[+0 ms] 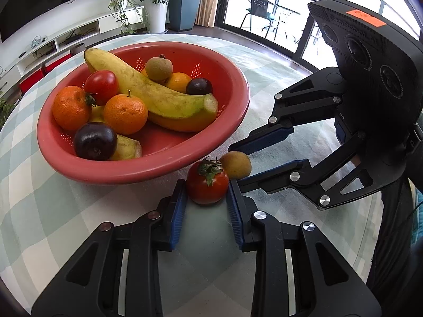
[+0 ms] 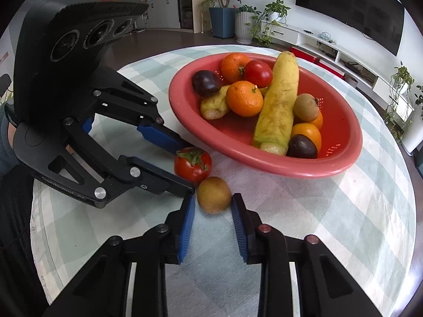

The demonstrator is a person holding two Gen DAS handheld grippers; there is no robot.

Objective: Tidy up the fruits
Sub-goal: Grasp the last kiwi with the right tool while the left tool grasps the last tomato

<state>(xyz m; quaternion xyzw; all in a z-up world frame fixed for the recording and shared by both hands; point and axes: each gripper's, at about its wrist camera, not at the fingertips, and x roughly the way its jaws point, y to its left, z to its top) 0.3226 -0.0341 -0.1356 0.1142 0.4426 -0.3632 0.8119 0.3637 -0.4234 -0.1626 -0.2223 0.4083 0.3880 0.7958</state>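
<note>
Left hand-held gripper [image 1: 207,192] tight around tomato [image 1: 207,185], right hand-held gripper [image 2: 213,198] around kiwi [image 2: 214,195].

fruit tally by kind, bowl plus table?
Bananas: 2, both in the bowl (long one, short one)
Oranges: 4
Tomatoes: 2, one in the bowl, one on the table
Dark plums: 2
Brown fruits: 2, one in the bowl, one on the table
Total: 12

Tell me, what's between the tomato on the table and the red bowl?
Nothing but checked tablecloth. The right wrist view shows a bare strip between the tomato and the bowl.
</note>
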